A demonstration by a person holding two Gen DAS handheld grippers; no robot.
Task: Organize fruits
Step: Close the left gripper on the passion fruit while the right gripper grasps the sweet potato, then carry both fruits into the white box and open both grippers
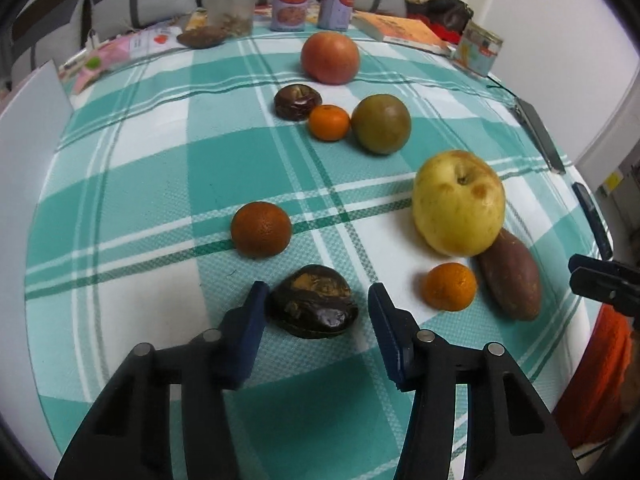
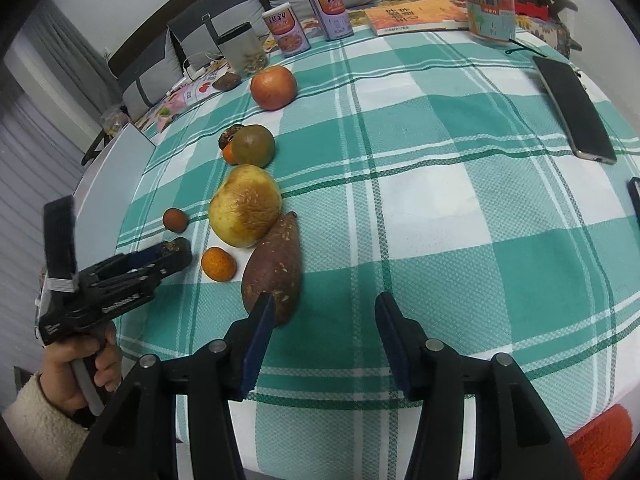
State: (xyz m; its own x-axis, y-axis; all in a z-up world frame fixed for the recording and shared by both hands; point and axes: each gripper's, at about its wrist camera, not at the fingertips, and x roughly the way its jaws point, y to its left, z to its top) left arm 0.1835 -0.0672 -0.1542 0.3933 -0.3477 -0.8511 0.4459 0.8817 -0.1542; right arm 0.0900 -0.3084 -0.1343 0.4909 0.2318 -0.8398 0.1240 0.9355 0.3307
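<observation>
A round table under a woven cloth [image 1: 132, 184] of green and white checks carries everything. The yellow apple [image 1: 458, 202] is the biggest fruit, waxy, lumpy and bruised brown, touching a long, tapered, rough-skinned sweet potato [image 1: 510, 276]. Farther back stand a smooth red apple [image 1: 330, 58] and a dull green-brown round fruit [image 1: 381, 124]. Three small, pitted oranges lie scattered: one [image 1: 261, 230] alone, one [image 1: 450, 286] beside the sweet potato, one [image 1: 329, 122] between the green fruit and a glossy dark nut [image 1: 297, 101].

The left gripper [image 1: 316, 300] stands around a shiny brown chestnut-shaped nut [image 1: 313, 306]; its left pad looks to touch the nut, the right pad stands apart, so no grip. The right gripper [image 2: 324, 312] is released over bare cloth, its left pad overlapping the sweet potato's near end.
</observation>
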